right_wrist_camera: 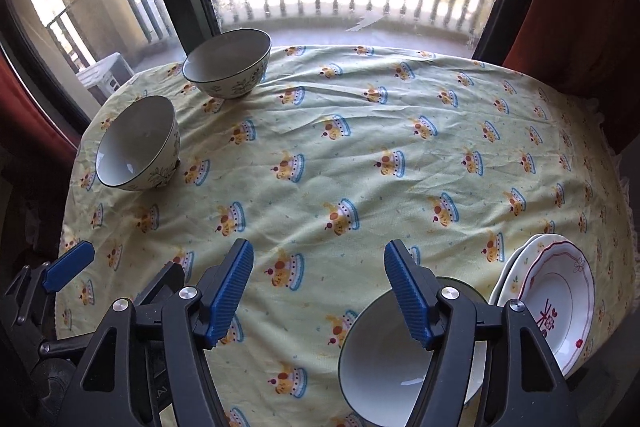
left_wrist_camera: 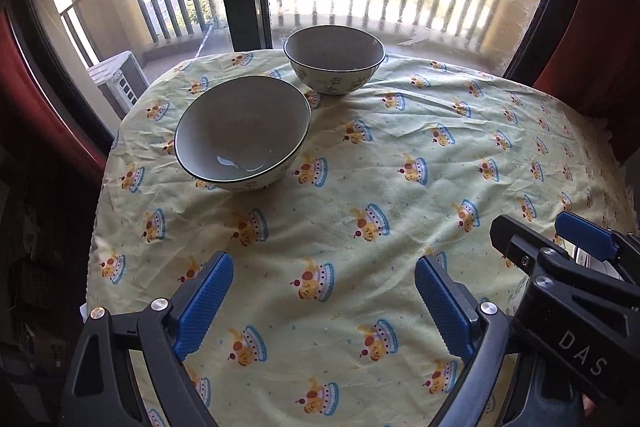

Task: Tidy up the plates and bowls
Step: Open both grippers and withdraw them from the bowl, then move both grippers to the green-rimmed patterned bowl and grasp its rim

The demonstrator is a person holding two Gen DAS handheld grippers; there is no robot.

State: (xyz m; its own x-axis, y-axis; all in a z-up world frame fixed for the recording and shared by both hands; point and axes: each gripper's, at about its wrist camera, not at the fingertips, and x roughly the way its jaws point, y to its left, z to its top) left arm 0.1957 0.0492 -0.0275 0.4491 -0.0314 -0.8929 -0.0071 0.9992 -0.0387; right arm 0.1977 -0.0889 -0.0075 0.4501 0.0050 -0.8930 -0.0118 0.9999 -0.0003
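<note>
Both tools released: left (left_wrist_camera: 324, 301), right (right_wrist_camera: 320, 291) | bowls: three (right_wrist_camera: 138, 143) | plates: two (right_wrist_camera: 560, 291)

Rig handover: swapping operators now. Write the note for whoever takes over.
Left gripper: jaws open, holding nothing, above the tablecloth.
Right gripper: jaws open, holding nothing, beside the near bowl.
Two bowls, near-left bowl and far bowl, stand apart at the far left.
Plates lie stacked at the near right.
Done: plates stacked.
Left: gather the bowls.
</note>
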